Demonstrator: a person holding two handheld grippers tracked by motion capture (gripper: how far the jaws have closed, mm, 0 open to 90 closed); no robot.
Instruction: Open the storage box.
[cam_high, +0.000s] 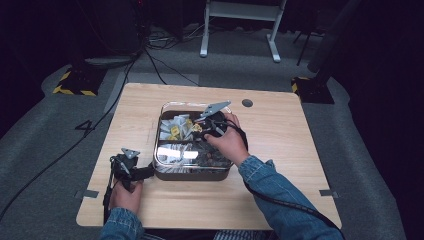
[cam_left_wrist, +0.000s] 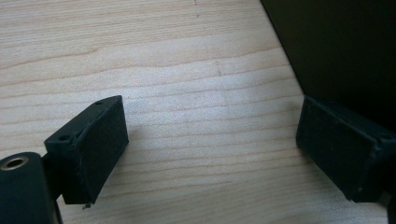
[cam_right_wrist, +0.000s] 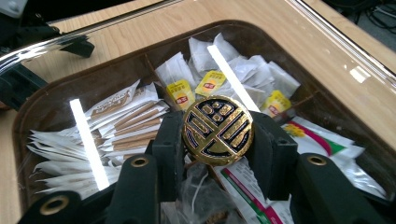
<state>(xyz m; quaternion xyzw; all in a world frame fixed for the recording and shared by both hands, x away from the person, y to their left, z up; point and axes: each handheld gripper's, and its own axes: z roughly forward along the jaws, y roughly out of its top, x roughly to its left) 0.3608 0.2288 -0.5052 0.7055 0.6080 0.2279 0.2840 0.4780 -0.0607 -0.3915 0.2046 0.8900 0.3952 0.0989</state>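
Left hand-held gripper (cam_high: 131, 169): black body, grey three-cornered plate on top, black cable trailing down beside the wrist. Jaws in its own view (cam_left_wrist: 205, 154): two black rectangular blocks with matte pads; small screw holes on the upper face of one block; a brass-ringed hole in the rounded black link below it.

Right hand-held gripper (cam_high: 212, 122): black body, grey three-cornered plate on top, black cable running back along the forearm. Jaws in its own view (cam_right_wrist: 217, 154): black blocks on rounded black links, each link with a brass-ringed hole.

Clothing: blue denim sleeves on both forearms, cuffs at the wrists.
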